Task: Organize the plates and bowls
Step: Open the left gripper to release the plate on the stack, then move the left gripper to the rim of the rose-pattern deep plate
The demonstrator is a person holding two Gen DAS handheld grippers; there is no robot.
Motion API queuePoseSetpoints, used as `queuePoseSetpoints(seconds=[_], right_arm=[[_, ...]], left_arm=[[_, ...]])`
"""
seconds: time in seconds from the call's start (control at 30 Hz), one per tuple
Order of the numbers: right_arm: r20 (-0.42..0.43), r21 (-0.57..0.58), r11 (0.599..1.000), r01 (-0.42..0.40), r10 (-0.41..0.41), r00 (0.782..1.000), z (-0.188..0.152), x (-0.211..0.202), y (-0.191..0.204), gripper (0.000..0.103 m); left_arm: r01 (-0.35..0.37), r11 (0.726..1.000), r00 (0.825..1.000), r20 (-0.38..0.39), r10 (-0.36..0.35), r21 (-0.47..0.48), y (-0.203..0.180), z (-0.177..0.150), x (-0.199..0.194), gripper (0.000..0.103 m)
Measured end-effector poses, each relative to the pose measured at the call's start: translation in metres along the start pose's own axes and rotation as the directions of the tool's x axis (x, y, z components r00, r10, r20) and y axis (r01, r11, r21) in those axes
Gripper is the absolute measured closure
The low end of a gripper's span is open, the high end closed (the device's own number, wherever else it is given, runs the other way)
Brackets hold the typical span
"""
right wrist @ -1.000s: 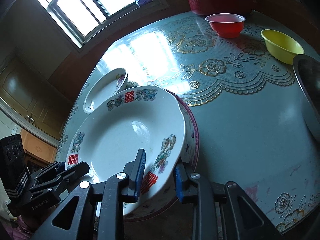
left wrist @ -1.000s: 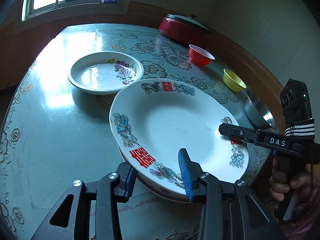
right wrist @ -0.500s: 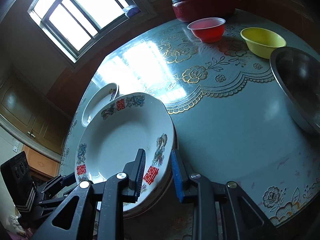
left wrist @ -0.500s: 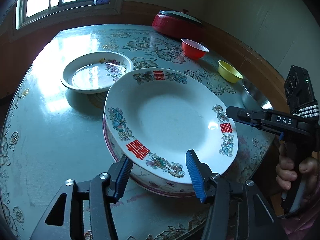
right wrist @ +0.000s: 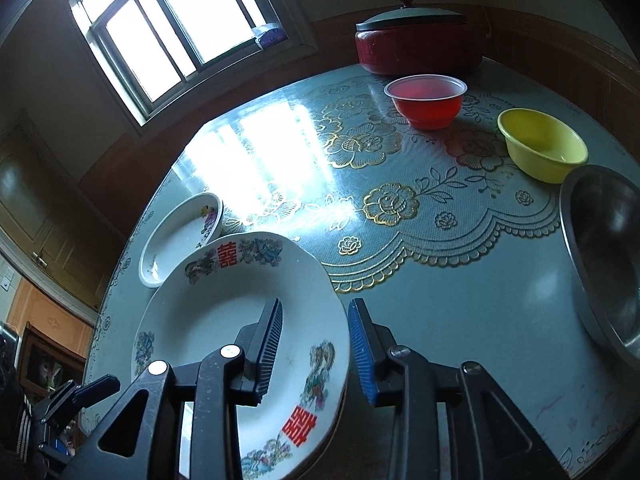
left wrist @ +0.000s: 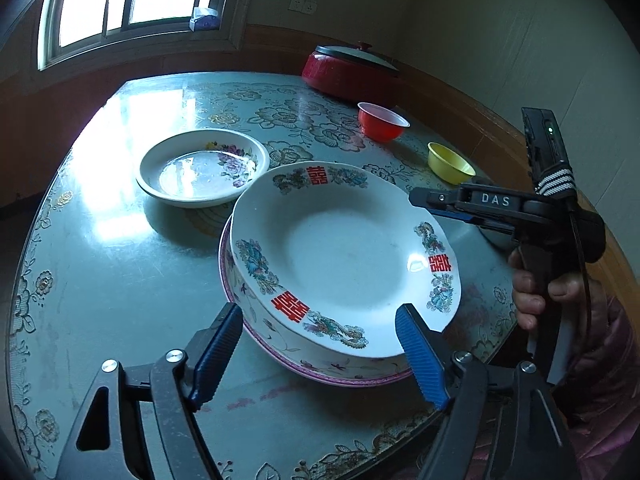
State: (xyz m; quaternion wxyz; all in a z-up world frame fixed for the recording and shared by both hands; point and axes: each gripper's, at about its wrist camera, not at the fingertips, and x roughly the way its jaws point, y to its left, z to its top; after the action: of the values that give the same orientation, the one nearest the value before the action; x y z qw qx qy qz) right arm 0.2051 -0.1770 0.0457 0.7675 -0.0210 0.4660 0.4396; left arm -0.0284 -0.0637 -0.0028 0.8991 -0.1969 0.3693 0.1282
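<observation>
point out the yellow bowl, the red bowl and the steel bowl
yellow bowl point(right wrist: 546, 148), right wrist view, on its inner wall
red bowl point(right wrist: 426, 98), right wrist view, on its inside
steel bowl point(right wrist: 608, 248), right wrist view, on its inner wall

A large white plate point(left wrist: 344, 256) with red double-happiness characters and floral motifs on its rim is sitting nested on a pink-edged plate point(left wrist: 280, 354), slightly off-centre, near the table's front edge. Just behind it, a smaller white dish point(left wrist: 200, 168) with purple flowers is lying flat. Farther back, a red bowl point(right wrist: 426, 98), a yellow bowl point(right wrist: 542, 144) and a steel bowl point(right wrist: 604, 248) are standing upright in a row.
</observation>
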Motion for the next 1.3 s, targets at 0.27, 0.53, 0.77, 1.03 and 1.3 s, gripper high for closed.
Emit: queuePoseSetpoints(seconds=[0.27, 0.53, 0.77, 1.03, 1.3], right_arm=[[-0.018, -0.04, 0.999, -0.013, 0.012, 1.0, 0.016, 0.025, 0.008, 0.064], [-0.031, -0.093, 0.996, -0.001, -0.002, 1.0, 0.014, 0.026, 0.013, 0.066], [-0.056, -0.151, 0.988, 0.018, -0.026, 0.998, 0.004, 0.021, 0.018, 0.069], [-0.081, -0.173, 0.985, -0.008, -0.006, 0.997, -0.007, 0.015, 0.022, 0.069], [-0.062, -0.102, 0.995, -0.021, 0.015, 0.998, 0.003, 0.011, 0.015, 0.069]], left_arm=[[-0.046, 0.996, 0.999, -0.016, 0.045, -0.072, 0.021, -0.004, 0.0, 0.012], [-0.119, 0.989, 0.993, -0.004, 0.12, -0.089, 0.028, 0.004, 0.007, 0.022], [-0.083, 0.993, 0.996, -0.039, 0.08, -0.081, 0.026, 0.01, 0.023, 0.042], [-0.072, 0.997, 0.996, -0.051, 0.069, -0.042, 0.022, 0.012, 0.029, 0.043], [-0.066, 0.997, 0.998, -0.021, 0.065, -0.036, 0.026, 0.017, 0.02, 0.028]])
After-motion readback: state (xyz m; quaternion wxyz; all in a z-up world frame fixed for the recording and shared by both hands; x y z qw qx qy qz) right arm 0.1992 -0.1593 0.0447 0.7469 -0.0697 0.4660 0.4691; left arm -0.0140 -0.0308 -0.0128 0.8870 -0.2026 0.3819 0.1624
